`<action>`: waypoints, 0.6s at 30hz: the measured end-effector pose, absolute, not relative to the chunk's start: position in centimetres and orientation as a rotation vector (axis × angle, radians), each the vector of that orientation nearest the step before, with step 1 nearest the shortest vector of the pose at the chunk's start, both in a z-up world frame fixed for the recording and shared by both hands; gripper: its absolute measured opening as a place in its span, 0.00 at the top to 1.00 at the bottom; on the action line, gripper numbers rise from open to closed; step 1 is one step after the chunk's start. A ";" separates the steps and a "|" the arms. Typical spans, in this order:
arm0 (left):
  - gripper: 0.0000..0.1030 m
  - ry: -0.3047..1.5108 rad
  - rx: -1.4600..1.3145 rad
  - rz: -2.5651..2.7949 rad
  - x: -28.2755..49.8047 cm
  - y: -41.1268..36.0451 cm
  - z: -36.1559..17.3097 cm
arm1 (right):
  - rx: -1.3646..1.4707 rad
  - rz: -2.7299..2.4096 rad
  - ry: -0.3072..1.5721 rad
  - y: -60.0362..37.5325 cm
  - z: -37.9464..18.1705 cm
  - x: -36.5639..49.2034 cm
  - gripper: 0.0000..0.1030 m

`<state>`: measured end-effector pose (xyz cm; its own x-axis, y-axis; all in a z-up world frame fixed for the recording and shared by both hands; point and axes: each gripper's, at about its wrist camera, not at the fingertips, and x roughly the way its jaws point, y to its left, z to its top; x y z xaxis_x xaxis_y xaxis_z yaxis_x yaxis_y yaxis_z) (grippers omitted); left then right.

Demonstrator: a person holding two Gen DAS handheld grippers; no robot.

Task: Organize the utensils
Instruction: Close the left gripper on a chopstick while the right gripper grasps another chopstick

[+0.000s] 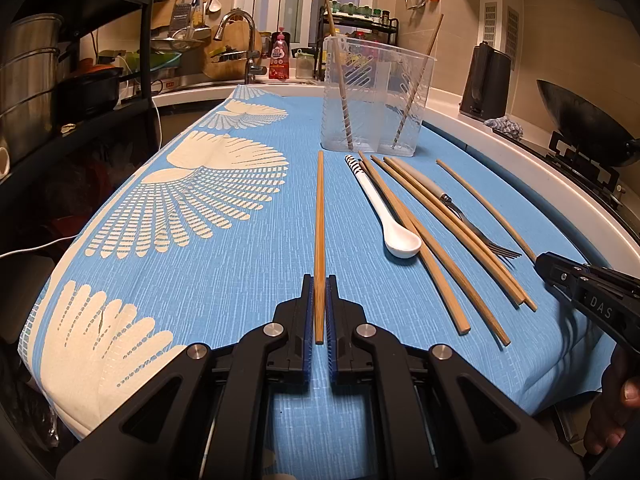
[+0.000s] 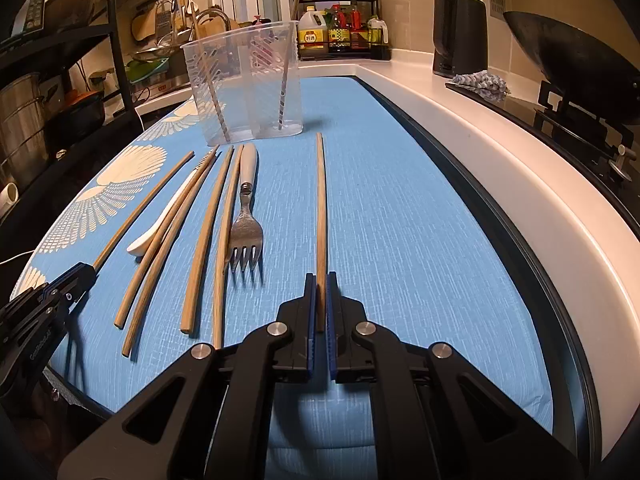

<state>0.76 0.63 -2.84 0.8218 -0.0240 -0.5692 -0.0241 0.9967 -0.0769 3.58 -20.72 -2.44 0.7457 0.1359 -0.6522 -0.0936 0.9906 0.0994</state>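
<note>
Chopsticks, wooden, nine in view.

- Two stand in the clear plastic holder [image 1: 376, 96], one in each visible compartment, both leaning: the left chopstick in the holder [image 1: 340, 80] tilts top-left, the right chopstick in the holder [image 1: 416, 84] tilts top-right.
- One, the left-held chopstick [image 1: 319, 220], is clamped near its close end between the closed pads of the left gripper [image 1: 319, 300]. Its long axis runs straight away from the gripper toward the holder; its far tip lies just short of the holder's base, on the blue cloth [image 1: 240, 280].
- One, the right-held chopstick [image 2: 321, 208], is clamped the same way in the closed right gripper [image 2: 320, 300]. Long axis points away toward the holder, far tip short of it and to its right; it lies apart from the other utensils.
- Five lie loose between the two held ones, as the loose chopsticks [image 2: 200, 240]. They lie roughly parallel, far ends fanned toward the holder, near ends toward the grippers. Some cross or touch one another.

Spoon, white ceramic, one: the spoon [image 1: 384, 212] lies among the loose chopsticks, bowl toward the grippers, patterned handle toward the holder, touching a chopstick along its side.

Fork, metal with pale handle, one: the fork [image 2: 245, 224] lies at the right edge of the loose group, tines toward the grippers, handle toward the holder.

Holder, one, upright at the far end of the cloth.

Grippers, two, both closed on a chopstick.
</note>
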 end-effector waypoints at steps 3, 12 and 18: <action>0.94 0.606 -0.081 0.000 0.7 0.6 -2.8 | 0.054 0.124 0.716 -20.6 -2.5 3.5 0.95; 0.94 0.612 -0.092 -0.006 0.8 0.7 -2.6 | 0.076 0.126 0.714 -21.0 -2.2 3.5 0.95; 0.95 0.560 -0.088 -0.010 0.4 0.9 -1.1 | 0.060 0.120 0.652 -21.2 -0.1 2.8 0.96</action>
<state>0.45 0.88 -1.14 0.8472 -0.0331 -0.5303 -0.0150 0.9962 -0.0862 2.83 -21.23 -0.12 0.7885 0.1302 -0.6011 -0.0924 0.9913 0.0935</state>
